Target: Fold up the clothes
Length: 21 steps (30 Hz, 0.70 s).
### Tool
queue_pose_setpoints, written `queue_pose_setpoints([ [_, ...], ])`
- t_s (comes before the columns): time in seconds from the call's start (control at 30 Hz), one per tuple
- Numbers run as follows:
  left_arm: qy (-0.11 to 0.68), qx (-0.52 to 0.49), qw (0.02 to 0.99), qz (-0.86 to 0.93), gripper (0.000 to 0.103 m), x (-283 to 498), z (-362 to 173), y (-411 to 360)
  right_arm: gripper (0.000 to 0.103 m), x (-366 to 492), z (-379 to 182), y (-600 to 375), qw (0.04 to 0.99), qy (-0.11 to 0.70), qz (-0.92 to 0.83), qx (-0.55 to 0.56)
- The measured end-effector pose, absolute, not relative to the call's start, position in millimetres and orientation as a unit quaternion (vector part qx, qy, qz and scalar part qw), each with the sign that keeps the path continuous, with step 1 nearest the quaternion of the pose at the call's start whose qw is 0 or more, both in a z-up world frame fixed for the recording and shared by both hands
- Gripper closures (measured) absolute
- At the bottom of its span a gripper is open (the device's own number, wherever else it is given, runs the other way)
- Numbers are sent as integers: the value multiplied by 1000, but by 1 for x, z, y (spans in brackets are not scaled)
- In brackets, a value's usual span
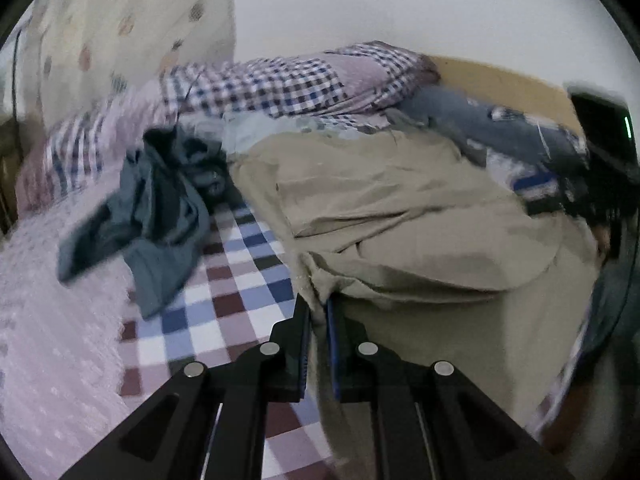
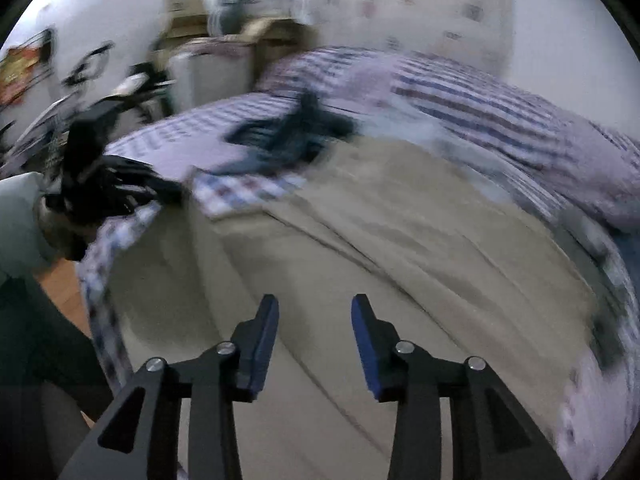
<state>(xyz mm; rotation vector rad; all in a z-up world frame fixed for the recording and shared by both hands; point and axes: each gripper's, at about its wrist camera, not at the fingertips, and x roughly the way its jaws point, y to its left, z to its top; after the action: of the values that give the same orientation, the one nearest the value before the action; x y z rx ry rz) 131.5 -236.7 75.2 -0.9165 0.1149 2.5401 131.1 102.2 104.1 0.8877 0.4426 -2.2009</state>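
Observation:
A khaki garment [image 1: 400, 216] lies spread and creased over the checked bed sheet [image 1: 240, 280]. My left gripper [image 1: 318, 304] is shut on the khaki garment's near left edge, with cloth pinched between its blue pads. In the right wrist view the same khaki garment [image 2: 380, 260] fills the middle, and my right gripper [image 2: 314, 304] hovers just over it, open, with nothing between its fingers. A crumpled dark teal garment [image 1: 160, 208] lies to the left on the bed; it shows blurred as the dark teal garment [image 2: 288, 136] in the right wrist view.
A checked quilt [image 1: 280, 84] is bunched along the wall behind. Grey-blue clothes [image 1: 472, 120] sit at the back right by a wooden headboard [image 1: 500, 80]. The other gripper [image 2: 108, 184] and a sleeve [image 2: 16, 216] show at left. Boxes and clutter [image 2: 208, 32] stand beyond the bed.

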Motion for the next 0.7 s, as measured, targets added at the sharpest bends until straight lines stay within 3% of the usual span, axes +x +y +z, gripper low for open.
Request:
queue_pose_setpoints([
  [0.17,17,-364,202,909,95,122,60,-239,61,147,103,210,243,144,-887,364],
  [0.47,-57,-367,184,910,96,109,58,-247,61,157,98,318,165,156,-889,398],
  [0.53,-64,-371,178,909,96,106,56,-249,61,160,95,320,173,199,-877,403],
  [0.7,-59,-380,172,907,97,103,51,-245,61,145,76,341,178,177,-866,433],
])
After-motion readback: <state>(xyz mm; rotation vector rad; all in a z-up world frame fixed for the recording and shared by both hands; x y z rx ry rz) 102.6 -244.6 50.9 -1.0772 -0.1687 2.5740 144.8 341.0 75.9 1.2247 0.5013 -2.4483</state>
